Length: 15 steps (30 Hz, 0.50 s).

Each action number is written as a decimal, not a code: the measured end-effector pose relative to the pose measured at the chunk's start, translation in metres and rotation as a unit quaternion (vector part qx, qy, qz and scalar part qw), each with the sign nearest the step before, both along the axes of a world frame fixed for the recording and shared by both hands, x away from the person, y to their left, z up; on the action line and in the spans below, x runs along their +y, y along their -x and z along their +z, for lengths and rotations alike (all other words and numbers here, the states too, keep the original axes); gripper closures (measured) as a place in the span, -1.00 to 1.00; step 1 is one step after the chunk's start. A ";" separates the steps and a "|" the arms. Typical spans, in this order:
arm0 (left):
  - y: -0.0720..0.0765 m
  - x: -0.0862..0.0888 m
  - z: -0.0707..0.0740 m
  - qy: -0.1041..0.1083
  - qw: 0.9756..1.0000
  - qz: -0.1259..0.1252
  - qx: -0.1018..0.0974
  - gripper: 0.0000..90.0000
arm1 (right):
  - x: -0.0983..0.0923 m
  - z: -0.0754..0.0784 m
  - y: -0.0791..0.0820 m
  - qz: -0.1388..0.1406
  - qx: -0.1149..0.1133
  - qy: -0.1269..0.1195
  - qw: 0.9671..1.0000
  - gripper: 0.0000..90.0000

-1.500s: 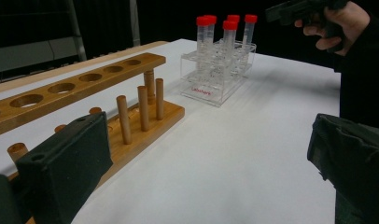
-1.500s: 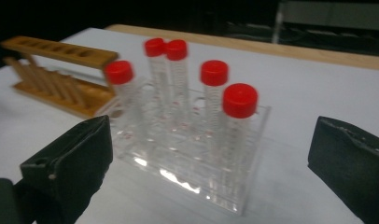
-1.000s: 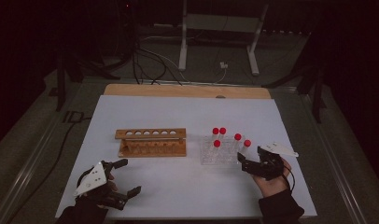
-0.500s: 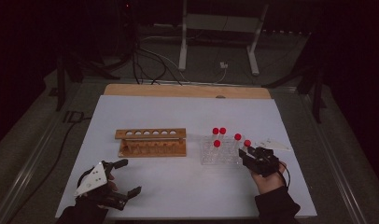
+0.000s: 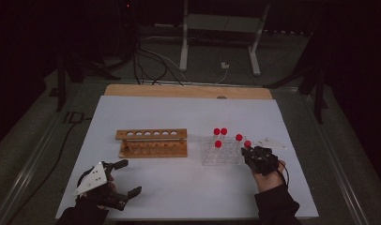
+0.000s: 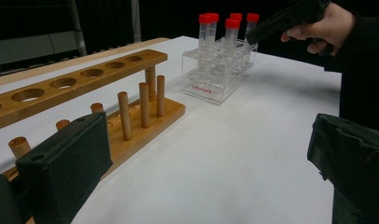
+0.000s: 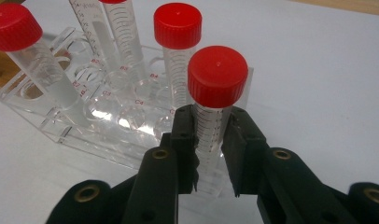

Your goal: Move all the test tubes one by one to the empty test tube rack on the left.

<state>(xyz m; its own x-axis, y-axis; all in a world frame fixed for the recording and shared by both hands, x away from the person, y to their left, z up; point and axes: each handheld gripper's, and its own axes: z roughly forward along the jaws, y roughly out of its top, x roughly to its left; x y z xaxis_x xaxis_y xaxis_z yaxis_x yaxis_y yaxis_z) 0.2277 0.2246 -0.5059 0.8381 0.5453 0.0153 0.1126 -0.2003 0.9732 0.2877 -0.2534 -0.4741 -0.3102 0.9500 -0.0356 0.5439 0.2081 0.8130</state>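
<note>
Tubes number five, all red-capped, standing in one clear rack (image 5: 221, 152) right of one empty wooden rack (image 5: 152, 143). My right gripper (image 7: 210, 140) has just been closing and now clamps the nearest right tube (image 7: 215, 93) below its cap, still seated. My left gripper (image 5: 117, 178) rests spread apart, near left. The rack hides the tube bottoms.

Quick count: five clear plastic tubes with red screw caps (image 5: 224, 131), all standing in one clear acrylic rack (image 5: 212, 158). Then there's one wooden test-tube rack (image 5: 152, 143) with six round holes along its top bar, plus two black handheld grippers (image 5: 123, 178), one per hand.
</note>
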 end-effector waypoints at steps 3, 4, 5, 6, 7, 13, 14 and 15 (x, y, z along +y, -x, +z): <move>0.000 -0.002 0.000 -0.004 1.000 -0.001 -0.001 -0.99 | -0.001 0.000 0.000 0.001 -0.002 -0.001 1.000 0.66; 0.000 -0.002 0.000 -0.004 1.000 -0.002 -0.002 -0.99 | -0.001 0.001 0.000 0.002 -0.004 -0.002 1.000 0.66; 0.000 -0.002 0.000 -0.002 1.000 -0.001 -0.001 -0.99 | -0.001 0.001 0.000 0.002 -0.004 -0.002 1.000 0.66; 0.000 -0.001 -0.001 -0.003 1.000 0.000 -0.001 -0.99 | -0.001 0.002 0.001 0.005 -0.007 0.000 1.000 0.66; 0.000 -0.001 -0.001 -0.003 1.000 -0.001 -0.002 -0.99 | -0.002 0.003 0.001 0.005 -0.011 -0.002 1.000 0.66; 0.000 -0.002 -0.001 -0.008 1.000 -0.005 0.000 -0.99 | -0.001 0.016 0.007 0.012 -0.033 0.001 0.999 0.66; 0.000 -0.002 -0.002 -0.008 1.000 -0.006 0.001 -0.99 | -0.001 0.016 0.007 0.012 -0.033 0.001 0.999 0.66; 0.000 -0.002 -0.002 -0.009 1.000 -0.005 0.000 -0.99 | -0.001 0.018 0.008 0.012 -0.035 0.001 0.999 0.66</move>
